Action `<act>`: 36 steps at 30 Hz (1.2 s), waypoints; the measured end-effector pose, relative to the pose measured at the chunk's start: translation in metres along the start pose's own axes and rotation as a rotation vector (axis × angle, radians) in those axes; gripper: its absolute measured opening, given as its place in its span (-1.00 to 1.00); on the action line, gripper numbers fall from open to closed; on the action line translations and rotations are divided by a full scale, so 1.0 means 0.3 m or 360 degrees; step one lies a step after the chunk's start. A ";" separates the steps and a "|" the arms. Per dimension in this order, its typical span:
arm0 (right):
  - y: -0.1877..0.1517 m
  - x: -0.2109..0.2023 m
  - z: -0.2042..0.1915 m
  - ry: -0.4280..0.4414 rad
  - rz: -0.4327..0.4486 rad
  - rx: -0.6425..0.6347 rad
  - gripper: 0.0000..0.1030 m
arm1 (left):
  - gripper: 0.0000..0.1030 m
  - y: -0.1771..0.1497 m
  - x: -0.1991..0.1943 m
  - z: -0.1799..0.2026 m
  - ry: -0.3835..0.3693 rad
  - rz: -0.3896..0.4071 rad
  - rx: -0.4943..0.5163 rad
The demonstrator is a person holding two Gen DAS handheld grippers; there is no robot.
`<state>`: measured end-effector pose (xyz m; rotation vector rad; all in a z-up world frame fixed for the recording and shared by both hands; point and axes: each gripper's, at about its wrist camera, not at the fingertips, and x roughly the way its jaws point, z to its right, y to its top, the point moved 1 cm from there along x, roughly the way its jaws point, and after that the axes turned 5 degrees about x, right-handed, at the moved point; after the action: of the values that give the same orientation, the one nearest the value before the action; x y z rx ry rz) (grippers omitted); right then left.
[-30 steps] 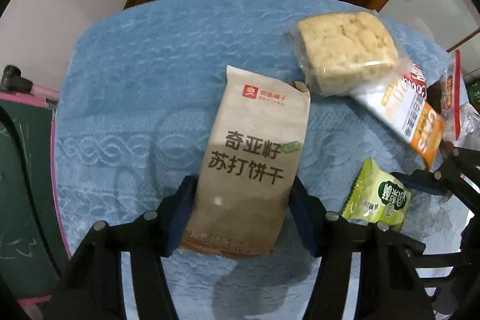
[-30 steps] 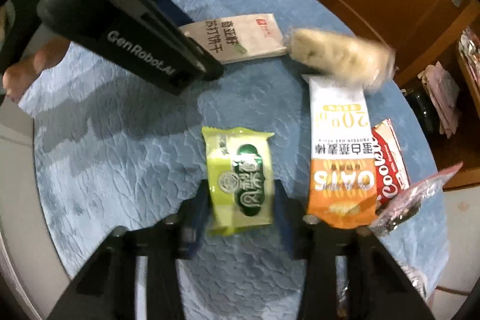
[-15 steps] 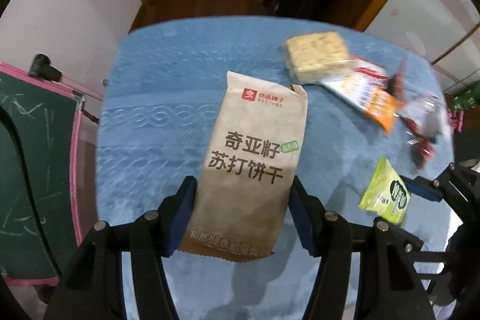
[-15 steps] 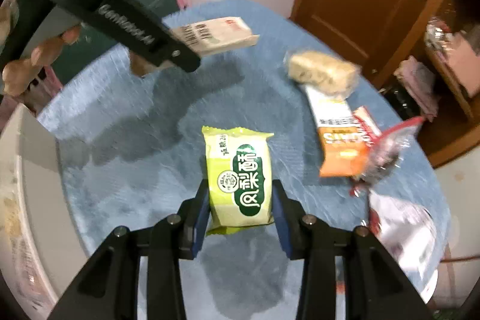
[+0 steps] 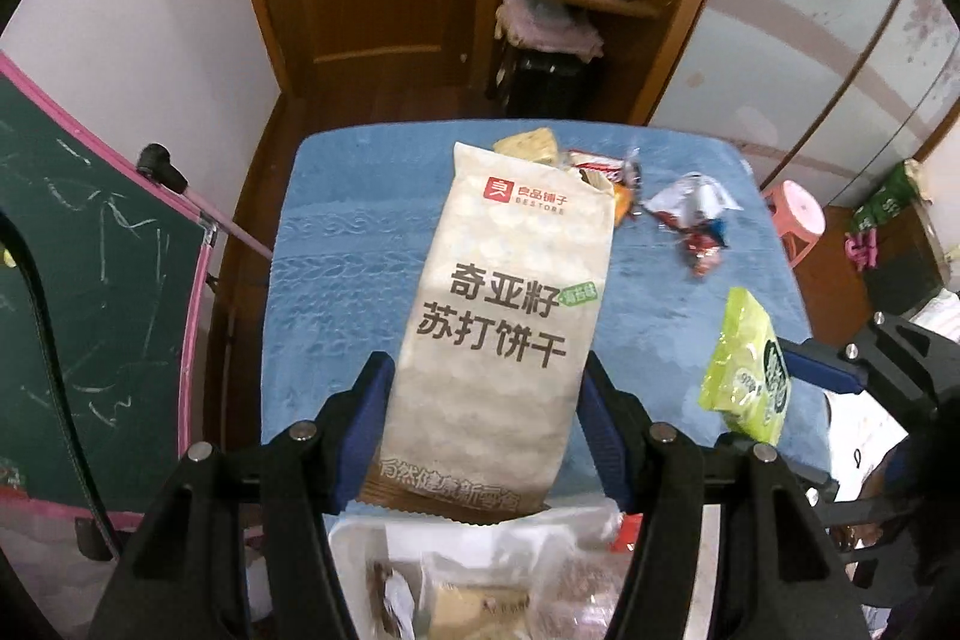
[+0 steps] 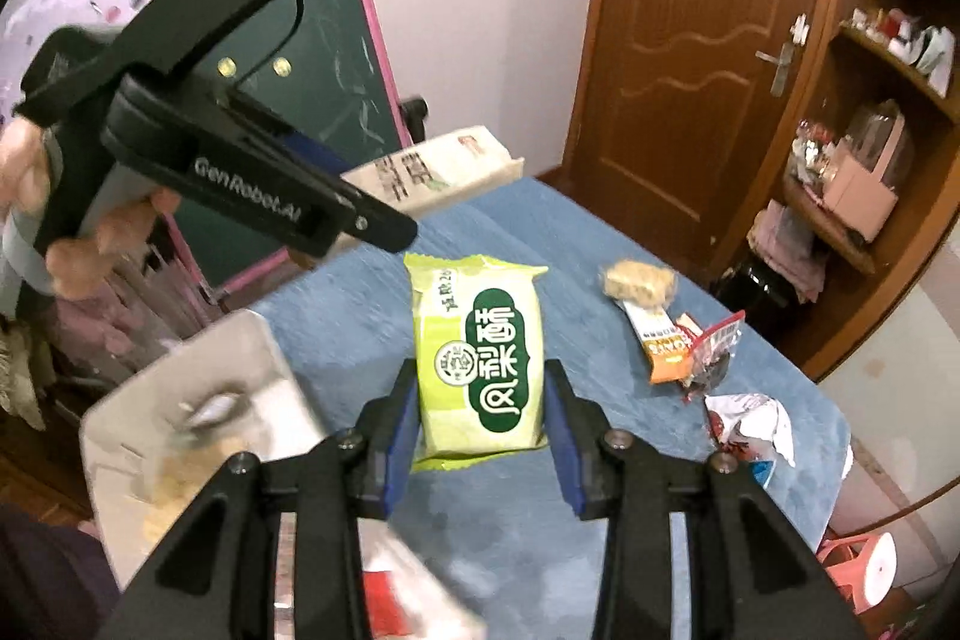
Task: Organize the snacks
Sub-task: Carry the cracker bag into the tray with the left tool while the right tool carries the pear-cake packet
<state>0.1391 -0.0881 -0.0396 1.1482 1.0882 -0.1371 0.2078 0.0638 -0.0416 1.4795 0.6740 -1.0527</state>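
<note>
My left gripper (image 5: pixel 486 388) is shut on a tall beige cracker pack (image 5: pixel 510 322) and holds it high above the blue-clothed table (image 5: pixel 348 232). Below its lower edge lies a white container (image 5: pixel 456 574) with wrapped snacks inside. My right gripper (image 6: pixel 480 400) is shut on a green pineapple-cake packet (image 6: pixel 480 358), also lifted off the table. The left gripper (image 6: pixel 366 214) with the cracker pack (image 6: pixel 444 163) shows at upper left in the right wrist view. The green packet (image 5: pixel 747 370) shows at right in the left wrist view.
Loose snacks remain at the table's far end: a puffed rice cake (image 6: pixel 636 277), an orange oat bar (image 6: pixel 666 346), a dark clear bag (image 6: pixel 711 358) and a crumpled white wrapper (image 6: pixel 747 427). A pale tray (image 6: pixel 192 418) sits near left. A chalkboard (image 5: pixel 72 268) and wooden door (image 6: pixel 696 40) border the table.
Both grippers have risen and pulled back from the table with their packs held. The table now looks smaller and farther. A white container and a pale tray have come into view below.
</note>
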 end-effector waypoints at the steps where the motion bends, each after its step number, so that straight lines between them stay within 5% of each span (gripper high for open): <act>1: -0.004 -0.026 -0.020 0.0000 0.0023 0.0000 -0.24 | 0.15 -0.014 -0.019 0.001 -0.0004 0.0015 0.0002; 19: -0.149 -0.293 -0.206 -0.0153 0.0147 0.0328 -0.24 | 0.15 -0.366 -0.256 0.001 0.0057 0.0216 -0.0065; 26: -0.229 -0.344 -0.267 -0.0170 0.0197 0.0442 -0.24 | 0.10 -0.544 -0.204 -0.020 0.0004 0.0190 -0.0143; 28: -0.256 -0.338 -0.281 -0.0180 0.0191 0.0473 -0.24 | -0.30 -0.593 -0.181 -0.028 -0.0032 0.0175 -0.0190; 36: -0.375 -0.241 -0.328 -0.0186 0.0083 0.0598 -0.24 | -0.31 -0.727 -0.074 -0.010 -0.0080 0.0109 -0.0272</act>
<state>-0.0259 -0.0931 -0.0590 1.4837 0.9506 -0.3754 0.0096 0.1121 -0.1216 1.3150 0.6565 -0.9529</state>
